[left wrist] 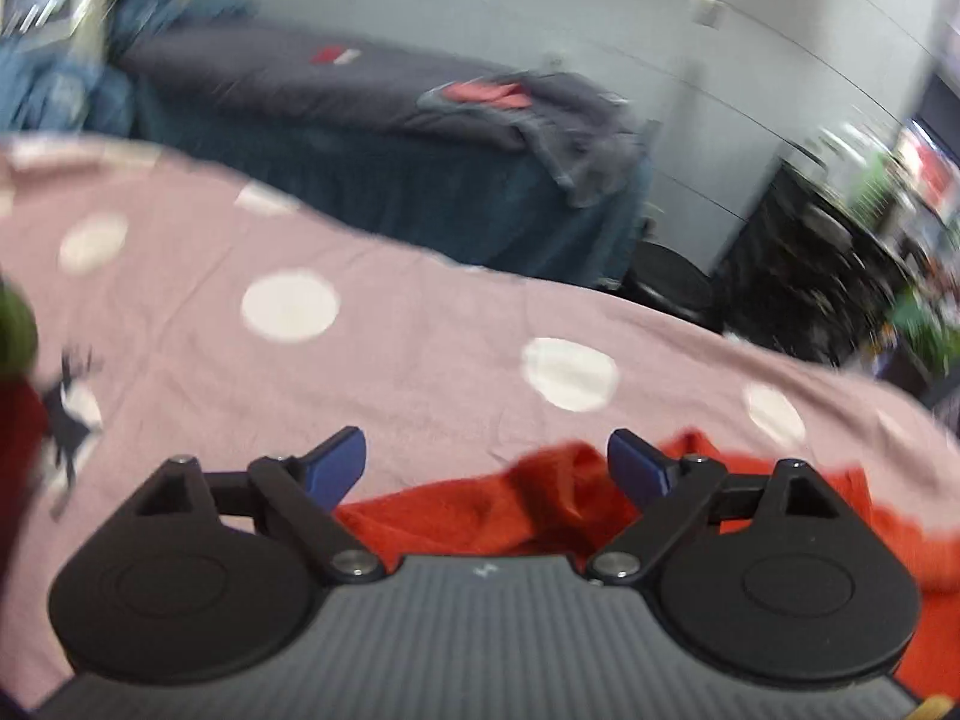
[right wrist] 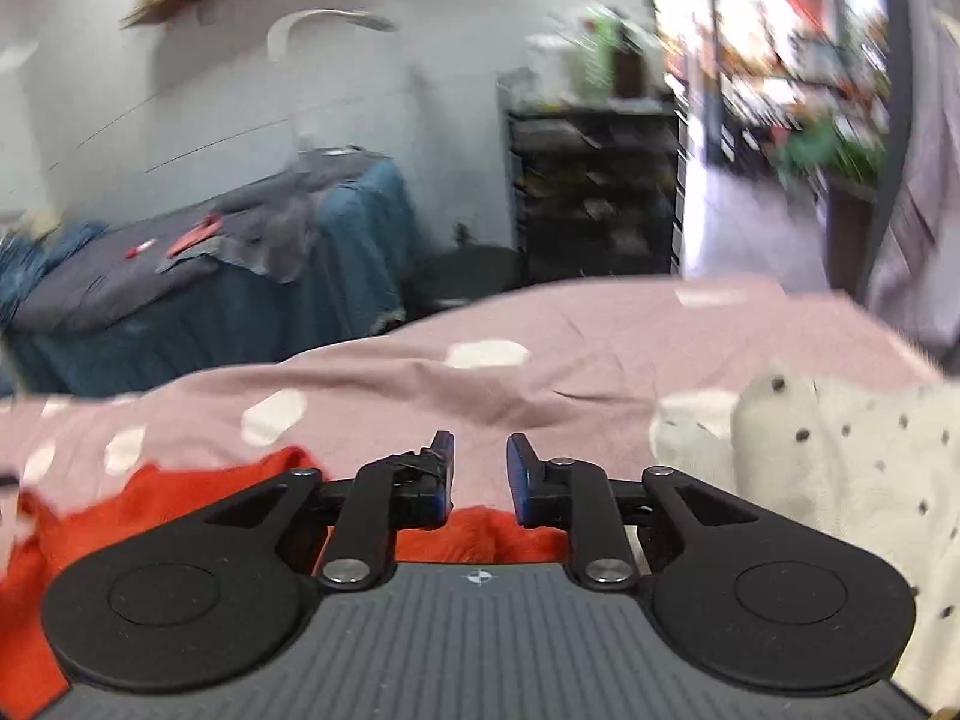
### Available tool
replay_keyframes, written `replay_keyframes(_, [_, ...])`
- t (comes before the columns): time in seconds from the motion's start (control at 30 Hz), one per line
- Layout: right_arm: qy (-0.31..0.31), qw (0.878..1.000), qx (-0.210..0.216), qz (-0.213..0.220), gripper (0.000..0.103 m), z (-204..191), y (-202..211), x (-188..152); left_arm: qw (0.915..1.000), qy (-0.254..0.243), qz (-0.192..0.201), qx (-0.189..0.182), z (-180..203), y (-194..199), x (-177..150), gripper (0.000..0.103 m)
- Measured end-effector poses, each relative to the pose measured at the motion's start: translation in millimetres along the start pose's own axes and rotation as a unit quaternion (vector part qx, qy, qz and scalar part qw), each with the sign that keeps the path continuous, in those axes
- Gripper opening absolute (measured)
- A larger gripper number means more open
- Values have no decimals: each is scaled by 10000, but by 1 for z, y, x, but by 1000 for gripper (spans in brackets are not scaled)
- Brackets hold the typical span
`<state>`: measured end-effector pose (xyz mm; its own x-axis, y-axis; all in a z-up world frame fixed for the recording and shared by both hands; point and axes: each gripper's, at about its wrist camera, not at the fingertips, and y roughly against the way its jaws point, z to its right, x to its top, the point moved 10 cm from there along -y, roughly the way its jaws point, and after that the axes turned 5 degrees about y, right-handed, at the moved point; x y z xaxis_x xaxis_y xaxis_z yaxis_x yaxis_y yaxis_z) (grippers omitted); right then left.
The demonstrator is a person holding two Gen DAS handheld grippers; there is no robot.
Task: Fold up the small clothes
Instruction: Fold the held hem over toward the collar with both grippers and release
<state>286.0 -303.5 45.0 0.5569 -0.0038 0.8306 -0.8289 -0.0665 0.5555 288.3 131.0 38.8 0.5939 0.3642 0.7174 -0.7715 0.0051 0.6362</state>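
A red-orange garment [left wrist: 540,498] lies bunched on the pink bedcover with white dots [left wrist: 360,372]. My left gripper [left wrist: 486,462] is open wide just above its near edge, holding nothing. In the right wrist view the same red garment [right wrist: 168,498] lies at lower left and under my right gripper [right wrist: 479,468], whose jaws stand a little apart with nothing between them. The pink cover [right wrist: 600,348] runs ahead of it.
A cream garment with dark dots [right wrist: 840,468] lies at right. A dark printed item [left wrist: 69,414] lies at the left edge. Beyond the bed stand a blue-draped table with grey clothes [left wrist: 420,120] and a black drawer unit [right wrist: 594,192].
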Motion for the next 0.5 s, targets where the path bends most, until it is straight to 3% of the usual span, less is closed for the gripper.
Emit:
replay_keyframes(0.07, [660,9972,322,144,36,-25,12,-7,9953,-909,198,-273,35,24,-17,89])
replay_keyframes(0.17, [1658,9814,961,98,37,-75,22,-34,9682,-2442,322,-437,88,47,-62,89])
replay_keyframes(0.23, [2057,9684,1397,-176,37,-106,22,-63,9529,-3014,128,-313,108,44,-96,89])
replay_keyframes(0.27, [2179,9651,1415,-316,37,-116,20,-77,9503,-3103,-13,-248,113,39,-110,89])
replay_keyframes(0.3, [2274,9641,1303,-415,37,-122,17,-90,9515,-3067,-141,-214,114,31,-121,89])
replay_keyframes(0.37, [2318,9669,962,-463,43,-126,9,-107,9624,-2695,-313,-134,112,17,-135,89])
replay_keyframes(0.43, [2119,9738,746,-362,61,-124,4,-111,9736,-2251,-356,-166,110,4,-135,95])
replay_keyframes(0.5, [2047,9763,607,-366,69,-122,-3,-106,9807,-1920,-361,-58,108,-7,-123,101])
